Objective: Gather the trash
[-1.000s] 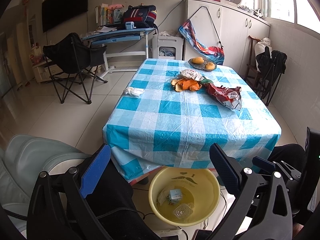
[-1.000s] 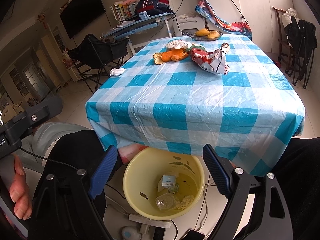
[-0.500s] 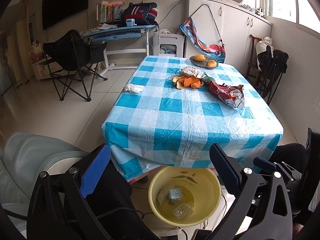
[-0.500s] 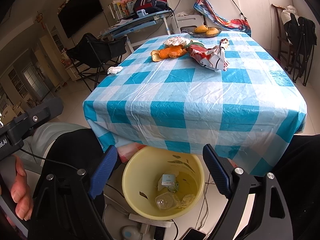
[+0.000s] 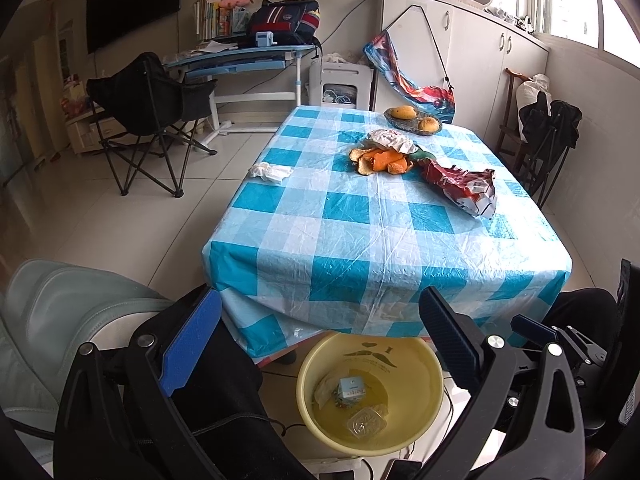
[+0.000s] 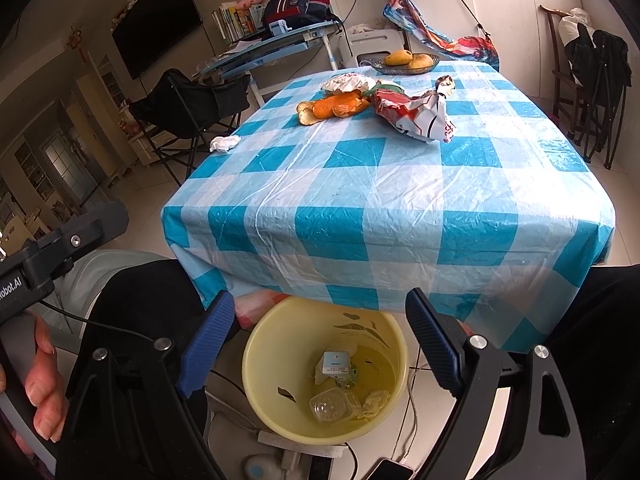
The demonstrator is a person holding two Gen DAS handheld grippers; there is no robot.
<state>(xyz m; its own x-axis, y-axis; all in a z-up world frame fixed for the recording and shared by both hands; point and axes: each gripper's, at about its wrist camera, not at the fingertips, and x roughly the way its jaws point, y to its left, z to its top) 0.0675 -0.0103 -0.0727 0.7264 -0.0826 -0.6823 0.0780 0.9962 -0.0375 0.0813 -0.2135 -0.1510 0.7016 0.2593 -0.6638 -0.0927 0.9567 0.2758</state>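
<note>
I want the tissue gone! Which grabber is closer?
Left. Left gripper and right gripper both hover above the bucket at the table's near end; the tissue lies towards the left one's side.

White lettering "obot.AI" on my left gripper's black body [image 6: 24, 280] at near left, cut off, nothing else I can read

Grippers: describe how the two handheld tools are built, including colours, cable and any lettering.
Each gripper, left gripper and right gripper, is a black plastic frame with silver bolts and two long flat fingers, faced blue with a ribbed texture. On the left tool, the right wrist view shows white lettering and a thin black cable. The person wears black.
</note>
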